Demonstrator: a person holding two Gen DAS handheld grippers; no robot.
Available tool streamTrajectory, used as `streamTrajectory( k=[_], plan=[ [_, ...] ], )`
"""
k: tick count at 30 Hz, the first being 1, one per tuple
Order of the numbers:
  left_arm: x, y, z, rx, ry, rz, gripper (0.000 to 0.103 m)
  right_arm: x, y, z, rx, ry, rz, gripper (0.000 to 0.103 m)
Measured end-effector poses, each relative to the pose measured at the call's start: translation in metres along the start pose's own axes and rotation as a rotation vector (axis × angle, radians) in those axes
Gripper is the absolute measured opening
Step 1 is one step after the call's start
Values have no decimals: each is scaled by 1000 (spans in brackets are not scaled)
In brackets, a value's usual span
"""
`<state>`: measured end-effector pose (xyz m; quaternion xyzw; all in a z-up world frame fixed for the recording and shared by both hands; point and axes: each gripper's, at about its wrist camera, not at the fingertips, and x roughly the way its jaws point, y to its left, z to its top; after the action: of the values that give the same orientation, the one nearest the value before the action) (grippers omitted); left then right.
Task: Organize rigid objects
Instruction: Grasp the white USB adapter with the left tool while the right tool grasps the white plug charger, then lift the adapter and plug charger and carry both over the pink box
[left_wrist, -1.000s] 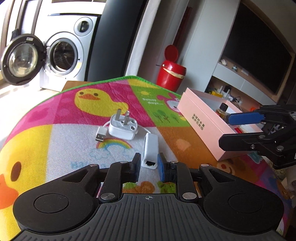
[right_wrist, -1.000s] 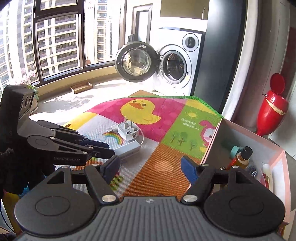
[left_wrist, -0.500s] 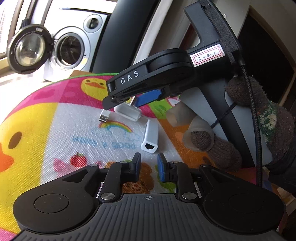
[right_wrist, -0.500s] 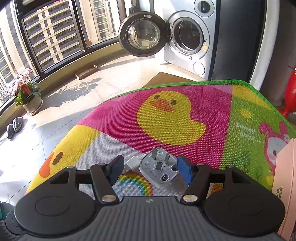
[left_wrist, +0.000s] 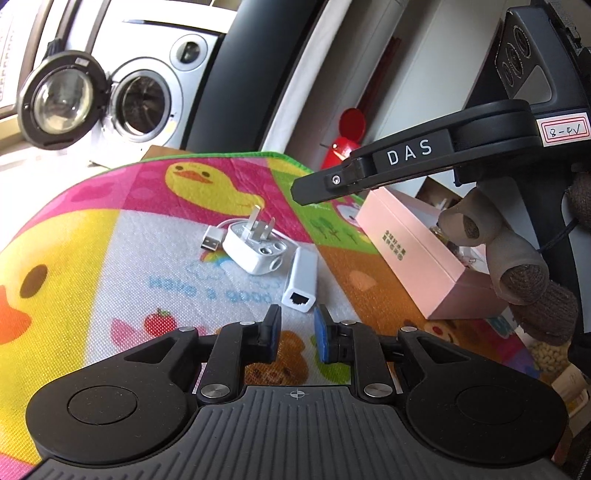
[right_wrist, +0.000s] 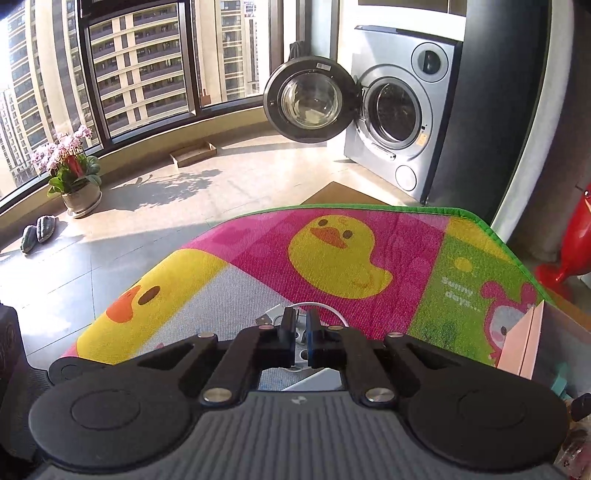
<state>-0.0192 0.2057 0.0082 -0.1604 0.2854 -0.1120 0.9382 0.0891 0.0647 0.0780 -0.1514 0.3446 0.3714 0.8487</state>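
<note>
A white plug charger (left_wrist: 255, 251) with a USB cable (left_wrist: 211, 242) lies on the colourful mat, prongs up, beside a white network adapter (left_wrist: 301, 281). My left gripper (left_wrist: 297, 334) hovers just in front of the adapter, jaws narrowly apart and empty. My right gripper (right_wrist: 301, 332) looks nearly closed, and the white object between its pads is mostly hidden; in the left wrist view its arm (left_wrist: 406, 170) hangs above and right of the charger, which rests on the mat. A pink box (left_wrist: 410, 254) with small items stands at the right.
The play mat (right_wrist: 332, 258) covers the table; its green far edge drops to the floor. A red bin (left_wrist: 343, 147) and a washing machine (right_wrist: 399, 122) with open door stand beyond. A potted plant (right_wrist: 74, 177) sits by the window.
My right gripper has closed from wide open to nearly shut and pulled back to the right, uncovering the charger in the left wrist view. The left gripper stayed near the adapter.
</note>
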Motion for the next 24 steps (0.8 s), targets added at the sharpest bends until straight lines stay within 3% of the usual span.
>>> streamTrajectory(
  k=[1,2,3,11,13,14,16,19,24],
  plan=[
    [0,0,0,0,-5,11,22,3,0,-2,2,9,-12,24],
    [-3,-2,-1,-1,-11,28,22,9,0,-5,11,21,-21,42],
    [-4,-2,-1,-4,-17,53,22,14,0,-7,18,25,-25,51],
    [-2,1,1,-16,-12,62,22,70,1,-9,64,112,-37,53],
    [-2,3,1,-28,-10,58,22,78,2,-9,66,138,-35,49],
    [-2,3,1,-31,-10,56,22,75,4,-9,54,134,-25,39],
    [-2,4,1,-31,-12,53,22,63,7,-7,36,118,-30,39],
    [-2,4,1,-30,-14,54,22,21,7,-12,21,21,-23,39],
    [-4,1,1,-13,-29,64,22,-46,-5,-54,40,-10,-11,39]
  ],
)
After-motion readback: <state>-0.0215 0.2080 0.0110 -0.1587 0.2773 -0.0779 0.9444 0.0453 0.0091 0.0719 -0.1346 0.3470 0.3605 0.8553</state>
